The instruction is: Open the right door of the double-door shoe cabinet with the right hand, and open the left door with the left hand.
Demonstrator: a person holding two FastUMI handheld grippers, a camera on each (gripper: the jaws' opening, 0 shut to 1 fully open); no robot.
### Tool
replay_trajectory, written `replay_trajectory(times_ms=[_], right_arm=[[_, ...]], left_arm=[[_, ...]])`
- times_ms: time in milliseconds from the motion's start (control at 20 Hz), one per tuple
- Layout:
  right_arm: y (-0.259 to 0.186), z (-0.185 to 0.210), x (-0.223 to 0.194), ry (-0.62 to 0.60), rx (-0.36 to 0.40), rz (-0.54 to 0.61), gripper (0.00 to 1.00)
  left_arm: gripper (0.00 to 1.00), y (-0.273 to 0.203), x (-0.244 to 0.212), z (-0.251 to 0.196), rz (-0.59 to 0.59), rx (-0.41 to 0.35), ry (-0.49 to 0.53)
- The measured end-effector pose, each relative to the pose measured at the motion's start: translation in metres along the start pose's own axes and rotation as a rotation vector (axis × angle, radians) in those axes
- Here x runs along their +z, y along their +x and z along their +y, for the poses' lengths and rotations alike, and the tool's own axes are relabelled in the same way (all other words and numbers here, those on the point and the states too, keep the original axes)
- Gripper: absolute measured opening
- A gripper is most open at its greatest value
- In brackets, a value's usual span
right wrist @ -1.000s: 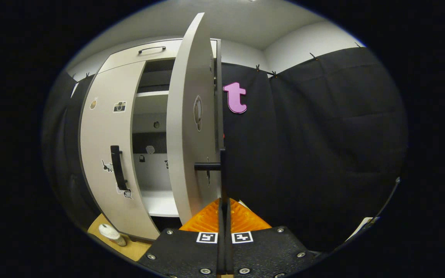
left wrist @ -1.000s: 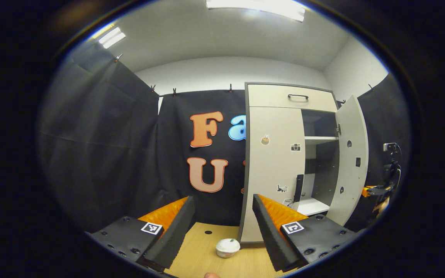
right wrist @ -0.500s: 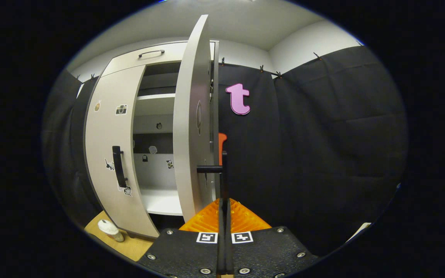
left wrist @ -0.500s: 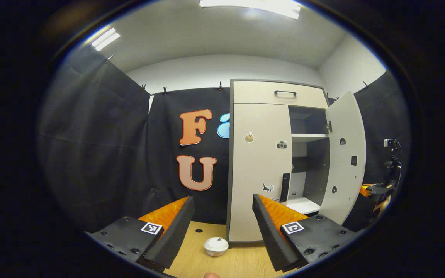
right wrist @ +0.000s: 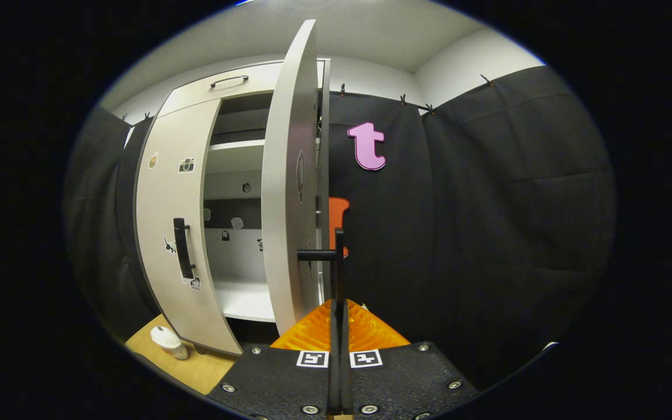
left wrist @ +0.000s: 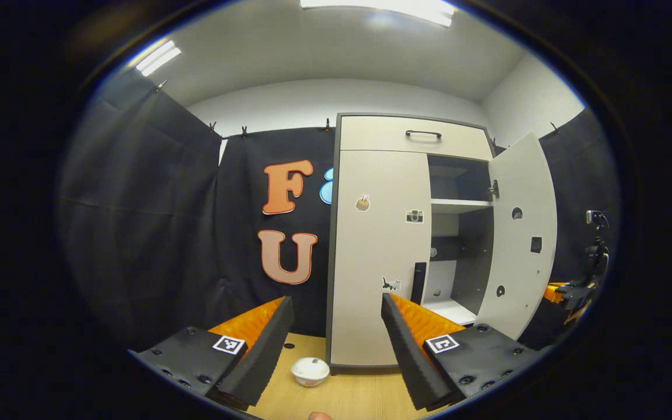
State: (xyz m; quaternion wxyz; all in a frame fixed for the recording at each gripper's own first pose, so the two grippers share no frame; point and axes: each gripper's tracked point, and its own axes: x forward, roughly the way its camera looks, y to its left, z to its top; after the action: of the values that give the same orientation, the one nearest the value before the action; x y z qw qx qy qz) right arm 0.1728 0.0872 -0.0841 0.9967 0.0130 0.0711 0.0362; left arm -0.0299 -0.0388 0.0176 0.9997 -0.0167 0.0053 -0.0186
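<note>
Standing on the desk (left wrist: pixel 347 402) between the left gripper (left wrist: pixel 336 344) fingers, which are spread apart with nothing in them, a small white cup (left wrist: pixel 310 371) sits just before the shoe cabinet (left wrist: pixel 412 137). The left door (left wrist: pixel 377 256) is shut, its handle (left wrist: pixel 418 283) free, with open room before it. The right door (right wrist: pixel 289 192) stands swung wide, shelves exposed; the right gripper (right wrist: pixel 339 326) fingers are pressed together on its handle (right wrist: pixel 336 262). Since a second ago, the right door has opened slightly further and the left gripper has drifted rightward.
</note>
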Motion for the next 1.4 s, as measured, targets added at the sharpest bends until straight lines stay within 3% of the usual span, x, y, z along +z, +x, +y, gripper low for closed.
replay_trajectory(times_ms=[150, 300, 550, 650, 700, 800, 850, 1400], right_arm=[[-0.001, -0.008, -0.001, 0.004, 0.018, -0.002, 0.0], [-0.006, -0.004, -0.002, 0.037, 0.085, 0.006, 0.0], [-0.017, -0.029, -0.01, 0.039, 0.04, 0.006, 0.01], [-0.018, -0.037, -0.014, 0.018, 0.019, 0.024, 0.38], [-0.02, -0.043, -0.018, 0.014, 0.012, 0.031, 0.61], [-0.023, -0.05, -0.017, 0.004, 0.009, 0.022, 0.87], [-0.025, -0.053, -0.017, -0.006, 0.002, 0.014, 0.92], [-0.038, -0.096, -0.013, 0.0, -0.078, -0.007, 0.93]], left_arm=[[0.96, 0.012, -0.006, -0.026, 0.008, -0.025, -0.029], [0.96, 0.027, -0.014, -0.053, 0.02, -0.041, -0.033], [0.97, 0.069, -0.033, -0.098, 0.039, -0.072, -0.025], [0.96, 0.088, -0.039, -0.114, 0.042, -0.083, -0.021], [0.97, 0.097, -0.041, -0.121, 0.041, -0.084, -0.016], [0.98, 0.114, -0.047, -0.134, 0.047, -0.089, -0.001], [0.97, 0.121, -0.05, -0.141, 0.055, -0.096, 0.003], [0.98, 0.197, -0.082, -0.182, 0.068, -0.131, 0.043]])
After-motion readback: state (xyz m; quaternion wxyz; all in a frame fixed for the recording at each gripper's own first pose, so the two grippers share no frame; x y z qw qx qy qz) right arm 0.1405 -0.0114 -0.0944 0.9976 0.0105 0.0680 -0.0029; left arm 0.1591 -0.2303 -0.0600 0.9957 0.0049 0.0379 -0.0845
